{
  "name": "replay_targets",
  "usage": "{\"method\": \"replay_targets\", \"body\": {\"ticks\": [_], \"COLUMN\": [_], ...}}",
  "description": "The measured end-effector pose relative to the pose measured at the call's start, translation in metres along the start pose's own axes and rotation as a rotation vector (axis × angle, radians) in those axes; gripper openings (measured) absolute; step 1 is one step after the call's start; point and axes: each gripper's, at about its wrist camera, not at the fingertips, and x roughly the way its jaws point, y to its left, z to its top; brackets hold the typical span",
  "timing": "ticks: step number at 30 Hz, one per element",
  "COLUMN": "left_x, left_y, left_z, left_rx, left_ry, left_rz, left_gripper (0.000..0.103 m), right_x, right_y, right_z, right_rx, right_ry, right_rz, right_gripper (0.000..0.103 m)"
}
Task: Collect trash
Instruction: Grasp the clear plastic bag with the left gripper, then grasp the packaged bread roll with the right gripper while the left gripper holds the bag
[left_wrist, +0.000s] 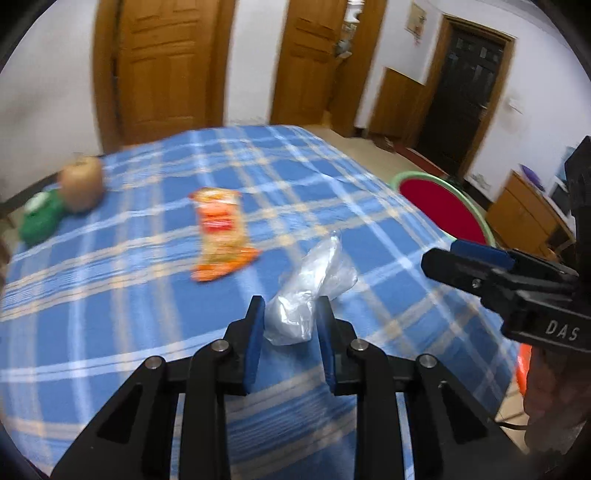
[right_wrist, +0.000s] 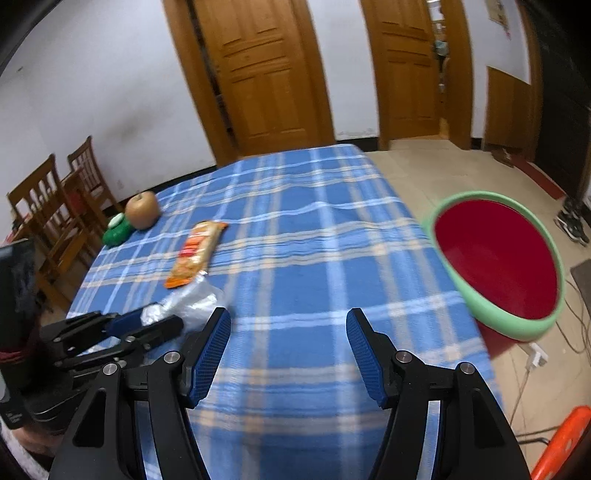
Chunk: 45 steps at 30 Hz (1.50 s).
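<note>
At the bottom centre of the left wrist view, the left gripper (left_wrist: 290, 325) is clenched on the near end of a clear plastic bag (left_wrist: 314, 291), with both blue pads pressing its crumpled sides, while the rest of the bag lies loose on the blue checked tablecloth (left_wrist: 129, 314). The grip looks shallow, so a good way is probably to lift slowly and keep the squeeze, because thin film can slip out. In the right wrist view the right gripper (right_wrist: 288, 354) is released, its jaws standing wide over bare cloth with nothing between them. Further up, in the middle of the frame, the orange snack wrapper (left_wrist: 221, 232) lies flat and apart from the bag. At the upper left an apple (left_wrist: 81, 184) touches a green object (left_wrist: 38, 219) near the cloth's far edge. Beyond the right edge of the table the red basin with green rim (right_wrist: 498, 258) stands lower on the floor, and the way toward it seems open.
</note>
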Motion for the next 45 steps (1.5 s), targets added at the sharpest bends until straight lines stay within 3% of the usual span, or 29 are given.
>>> {"method": "replay_targets", "body": {"ticks": [3, 6, 16, 20, 23, 28, 29, 32, 35, 45], "left_x": [-0.014, -0.026, -0.044, -0.044, -0.043, -0.042, -0.042, -0.04, -0.043, -0.065], "left_y": [0.016, 0.037, 0.08, 0.085, 0.085, 0.087, 0.086, 0.084, 0.079, 0.064], "left_z": [-0.003, -0.007, -0.015, -0.017, -0.018, -0.015, -0.014, -0.013, -0.013, -0.015], "left_rx": [-0.009, -0.04, -0.136, -0.152, -0.145, -0.148, -0.145, -0.138, -0.132, -0.102], "left_ry": [-0.024, -0.04, -0.067, -0.061, -0.06, -0.06, -0.059, -0.061, -0.066, -0.099], "left_rz": [0.135, 0.193, 0.302, 0.302, 0.309, 0.301, 0.304, 0.302, 0.296, 0.297], "left_gripper": [0.027, 0.027, 0.027, 0.028, 0.028, 0.028, 0.028, 0.028, 0.028, 0.028], "right_x": [0.014, 0.027, 0.085, 0.119, 0.138, 0.146, 0.145, 0.143, 0.14, 0.082], "right_y": [0.023, 0.047, 0.093, 0.109, 0.111, 0.11, 0.111, 0.115, 0.117, 0.11], "right_z": [0.007, 0.016, 0.05, 0.058, 0.058, 0.05, 0.049, 0.046, 0.045, 0.028], "right_rx": [-0.04, -0.084, -0.101, -0.149, -0.132, -0.134, -0.144, -0.177, -0.191, -0.21], "right_ry": [0.009, 0.01, 0.058, 0.102, 0.136, 0.122, 0.12, 0.104, 0.107, 0.034], "right_rz": [0.032, 0.038, 0.061, -0.026, -0.056, -0.065, -0.069, -0.07, 0.002, 0.034], "right_gripper": [0.066, 0.066, 0.066, 0.066, 0.066, 0.066, 0.066, 0.037, 0.037, 0.037]}}
